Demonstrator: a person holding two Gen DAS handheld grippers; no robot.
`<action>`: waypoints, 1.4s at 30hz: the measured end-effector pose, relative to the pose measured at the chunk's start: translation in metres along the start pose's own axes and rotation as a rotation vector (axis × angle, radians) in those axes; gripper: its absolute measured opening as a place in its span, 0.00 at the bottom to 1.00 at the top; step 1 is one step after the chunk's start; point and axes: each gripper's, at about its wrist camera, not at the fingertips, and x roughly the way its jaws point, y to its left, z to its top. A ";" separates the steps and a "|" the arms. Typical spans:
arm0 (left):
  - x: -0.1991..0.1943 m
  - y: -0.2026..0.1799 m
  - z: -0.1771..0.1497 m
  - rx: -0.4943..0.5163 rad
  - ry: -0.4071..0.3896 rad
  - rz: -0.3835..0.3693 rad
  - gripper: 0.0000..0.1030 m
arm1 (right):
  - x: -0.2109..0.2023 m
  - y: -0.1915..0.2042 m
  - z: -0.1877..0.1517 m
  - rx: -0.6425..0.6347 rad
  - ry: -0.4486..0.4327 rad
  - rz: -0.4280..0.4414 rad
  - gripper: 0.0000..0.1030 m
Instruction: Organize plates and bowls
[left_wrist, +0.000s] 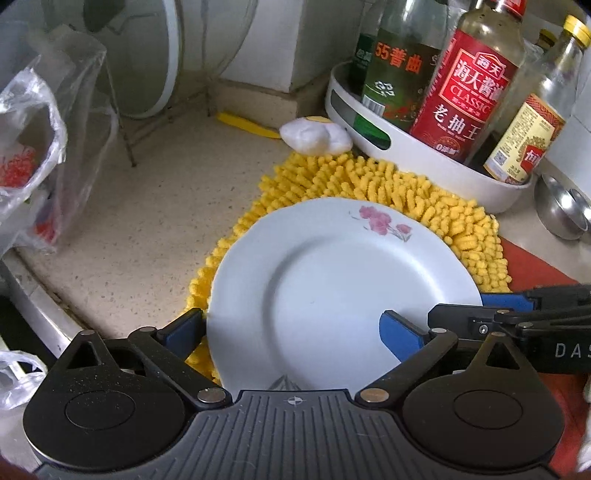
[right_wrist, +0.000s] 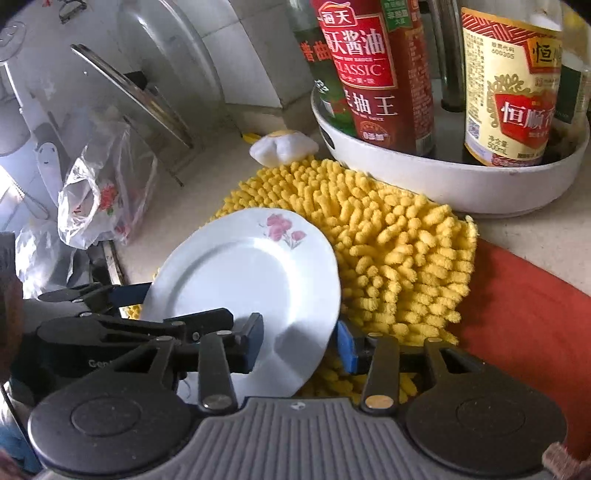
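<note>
While the white plate (left_wrist: 332, 295) with a pink flower print lies partly on the yellow chenille mat (left_wrist: 388, 184), its near edge is raised off the speckled surface (left_wrist: 147, 221), probably so it can be carried off and stacked. The right gripper (right_wrist: 299, 341) pinches the plate's rim between narrowly set blue-padded fingers (right_wrist: 345, 347), one above and one beneath. The left gripper (left_wrist: 291, 326) straddles the plate with its fingers spread wide, touching nothing firmly. Both tools slope downward toward the mat. Behind stands a white tray (left_wrist: 424, 158) of sauce bottles (left_wrist: 469, 85).
</note>
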 end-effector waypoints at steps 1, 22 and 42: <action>0.000 0.000 0.000 0.001 -0.003 -0.002 0.97 | 0.001 -0.001 -0.002 0.012 -0.012 0.008 0.40; -0.035 -0.044 0.009 0.024 -0.096 0.052 0.93 | -0.038 -0.008 -0.003 -0.012 -0.092 0.015 0.41; -0.049 -0.115 0.025 0.137 -0.176 -0.032 0.94 | -0.108 -0.049 -0.018 0.077 -0.237 -0.047 0.41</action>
